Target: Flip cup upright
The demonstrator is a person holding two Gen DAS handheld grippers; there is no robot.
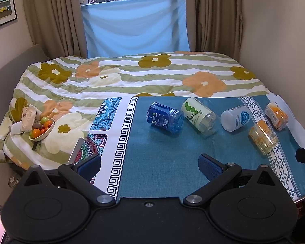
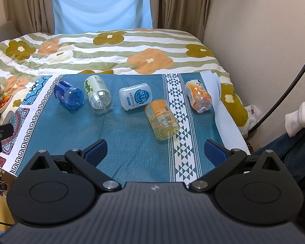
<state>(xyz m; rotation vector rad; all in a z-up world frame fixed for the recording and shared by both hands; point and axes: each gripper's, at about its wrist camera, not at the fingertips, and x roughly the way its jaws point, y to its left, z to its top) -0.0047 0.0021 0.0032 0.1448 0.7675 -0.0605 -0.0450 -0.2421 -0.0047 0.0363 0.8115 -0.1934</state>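
Observation:
Several plastic cups lie on their sides on the teal cloth (image 1: 162, 158) (image 2: 132, 142): a blue cup (image 1: 165, 117) (image 2: 69, 95), a white-green cup (image 1: 199, 113) (image 2: 97, 94), a white cup (image 1: 234, 118) (image 2: 136, 96), a yellow cup (image 1: 263, 137) (image 2: 162, 119) and an orange cup (image 1: 277, 112) (image 2: 198, 96). My left gripper (image 1: 149, 167) is open and empty, near the cloth's front edge, short of the blue cup. My right gripper (image 2: 155, 151) is open and empty, just in front of the yellow cup.
The cloth lies on a bed with a flowered quilt (image 1: 132, 75) (image 2: 111, 48). A bowl of fruit (image 1: 42, 129) (image 2: 2, 102) sits on the quilt at the left. Curtains and a window stand behind; a wall (image 2: 254, 30) runs along the right.

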